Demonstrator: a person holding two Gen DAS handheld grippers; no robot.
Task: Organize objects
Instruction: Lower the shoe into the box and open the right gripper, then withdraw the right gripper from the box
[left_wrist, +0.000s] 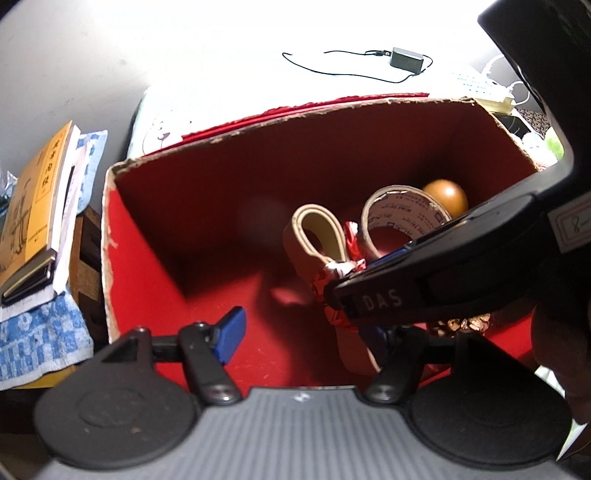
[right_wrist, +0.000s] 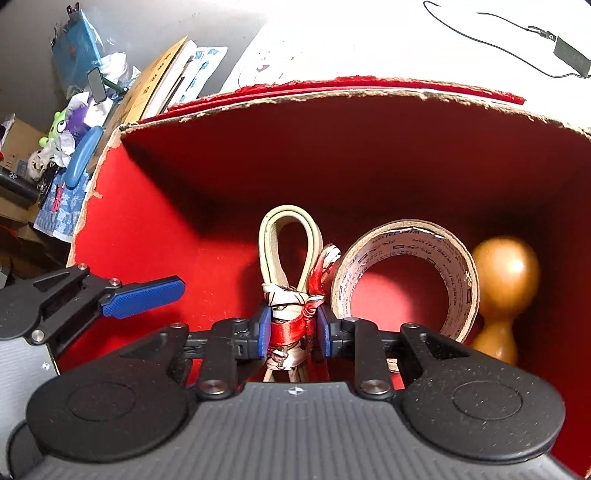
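An open red box (left_wrist: 147, 229) holds a cream strap loop (right_wrist: 288, 251) tied with a red and white ribbon (right_wrist: 291, 325). To the right of the loop are a tape roll (right_wrist: 406, 280) and a brown wooden knob (right_wrist: 506, 273). My right gripper (right_wrist: 291, 328) is down inside the box, its blue pads pressing on the ribbon-wrapped strap from both sides. In the left wrist view its black housing (left_wrist: 461, 266) crosses over the strap (left_wrist: 314, 229) and tape (left_wrist: 399, 210). My left gripper (left_wrist: 306, 332) stands open above the box floor, left of the strap. One blue finger (left_wrist: 232, 332) shows; the other is hidden.
A yellow book on a paper stack (left_wrist: 33, 206) lies on a blue and white towel (left_wrist: 37, 332) left of the box. Behind the box are a red lid (left_wrist: 295, 107) and a charger with cable (left_wrist: 406, 59) on a white surface. Toys and clutter (right_wrist: 62, 125) sit far left.
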